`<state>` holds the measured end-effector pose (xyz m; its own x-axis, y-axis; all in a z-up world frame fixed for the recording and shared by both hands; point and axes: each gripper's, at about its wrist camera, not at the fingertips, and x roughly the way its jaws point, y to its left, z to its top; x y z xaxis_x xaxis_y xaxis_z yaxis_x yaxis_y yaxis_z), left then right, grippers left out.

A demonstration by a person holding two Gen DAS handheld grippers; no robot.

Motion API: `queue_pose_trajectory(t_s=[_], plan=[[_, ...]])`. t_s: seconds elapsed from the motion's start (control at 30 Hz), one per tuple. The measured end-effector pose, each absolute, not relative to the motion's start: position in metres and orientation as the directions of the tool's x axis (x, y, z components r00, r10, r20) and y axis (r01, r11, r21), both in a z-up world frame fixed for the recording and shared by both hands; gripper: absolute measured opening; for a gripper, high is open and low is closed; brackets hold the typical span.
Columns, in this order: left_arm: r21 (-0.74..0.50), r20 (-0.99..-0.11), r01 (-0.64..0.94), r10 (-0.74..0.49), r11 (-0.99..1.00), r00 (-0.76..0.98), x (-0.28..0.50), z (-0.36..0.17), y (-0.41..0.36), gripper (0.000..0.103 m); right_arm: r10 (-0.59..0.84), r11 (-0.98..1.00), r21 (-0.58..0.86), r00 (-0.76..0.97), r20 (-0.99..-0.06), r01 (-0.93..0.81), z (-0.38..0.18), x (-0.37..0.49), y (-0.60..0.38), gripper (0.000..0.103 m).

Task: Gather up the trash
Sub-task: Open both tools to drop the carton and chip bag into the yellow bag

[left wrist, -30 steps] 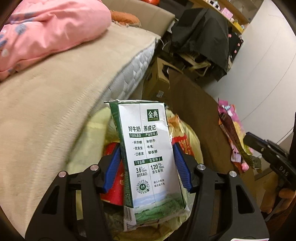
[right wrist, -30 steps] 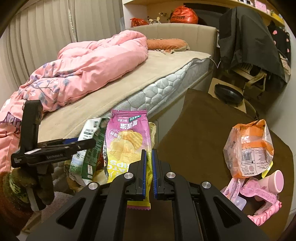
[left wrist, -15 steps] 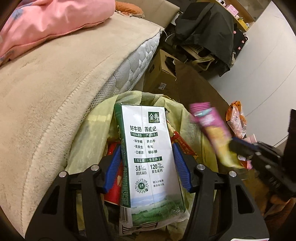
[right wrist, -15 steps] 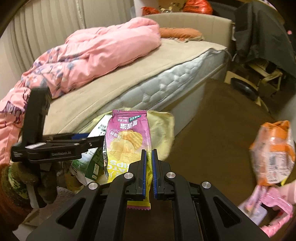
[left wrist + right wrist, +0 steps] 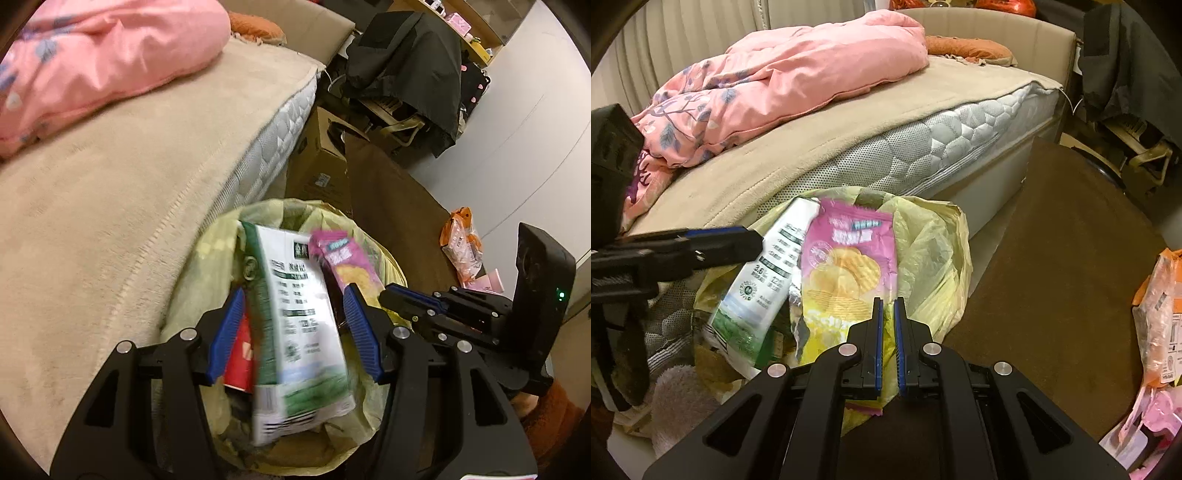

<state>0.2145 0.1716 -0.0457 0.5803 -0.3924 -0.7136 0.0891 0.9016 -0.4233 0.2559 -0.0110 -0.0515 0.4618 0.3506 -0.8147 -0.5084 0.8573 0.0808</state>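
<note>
A bed [image 5: 849, 122] with a beige cover and a pink quilt [image 5: 798, 74] fills the background, and a brown rug [image 5: 1052, 258] covers the floor beside it. At the bed's foot stands a bin lined with a yellow bag [image 5: 207, 273], already holding trash. The left tool [image 5: 291, 332] hangs over the bin with its blue pads spread wide; the milk carton [image 5: 299, 325] sits tilted and blurred between them, apart from both pads. The right tool [image 5: 888, 343] is clamped on the lower edge of a pink chip bag [image 5: 846, 266], holding it over the bin's mouth, just beside the carton. An orange wrapper [image 5: 461, 247] lies on the rug, well apart.
</note>
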Motion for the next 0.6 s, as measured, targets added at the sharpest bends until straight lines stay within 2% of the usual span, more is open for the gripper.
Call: queue_pose_trajectory(t_s=[0.3, 0.6], plan=[[-0.389, -0.703, 0.037, -0.323, 0.92, 0.634, 0.205, -0.028, 0.187, 0.054, 0.394, 0.844, 0.107, 0.473, -0.788, -0.525, -0.04, 0.246, -0.014, 0.009], [-0.375, -0.668, 0.011, -0.279, 0.927, 0.69, 0.191, -0.007, 0.178, 0.054, 0.401, 0.866, 0.091, 0.574, -0.714, -0.492, -0.006, 0.227, -0.05, 0.009]])
